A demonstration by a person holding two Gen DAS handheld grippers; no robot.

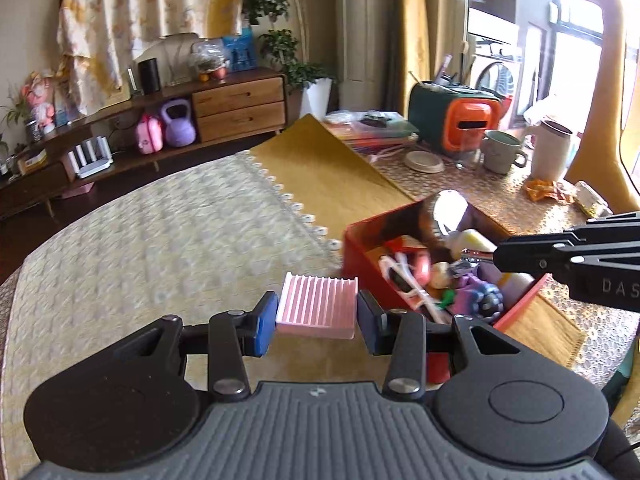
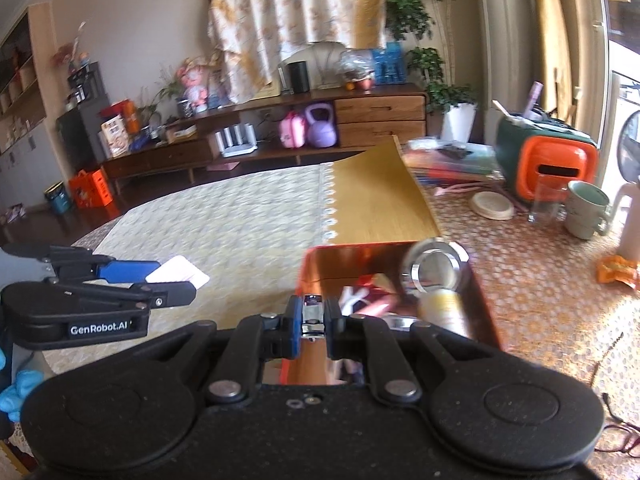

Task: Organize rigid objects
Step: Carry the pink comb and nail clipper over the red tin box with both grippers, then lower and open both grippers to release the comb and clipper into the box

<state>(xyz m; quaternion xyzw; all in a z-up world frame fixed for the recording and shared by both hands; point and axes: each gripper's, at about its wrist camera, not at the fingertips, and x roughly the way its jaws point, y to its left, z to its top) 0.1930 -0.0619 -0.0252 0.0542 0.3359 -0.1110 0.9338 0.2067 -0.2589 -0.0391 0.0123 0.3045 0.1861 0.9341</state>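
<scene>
My left gripper (image 1: 317, 318) is shut on a pink ribbed tray (image 1: 318, 306) and holds it above the cream tablecloth, just left of the red box (image 1: 354, 256). The red box holds several small toys, a purple grape bunch (image 1: 482, 298) and a glass jar (image 1: 452, 216). My right gripper (image 2: 313, 320) is shut on a small shiny metal piece (image 2: 313, 314) over the near left corner of the red box (image 2: 384, 258). In the right wrist view the left gripper (image 2: 160, 280) shows at the left with the pink tray (image 2: 178, 272).
A yellow runner (image 1: 320, 172) lies behind the box. On the patterned cloth at the right stand a green mug (image 1: 502, 152), a white pitcher (image 1: 554, 152), an orange-green appliance (image 1: 456, 114), a small dish (image 1: 424, 161) and books (image 1: 372, 130). A wooden sideboard (image 1: 236, 104) is beyond.
</scene>
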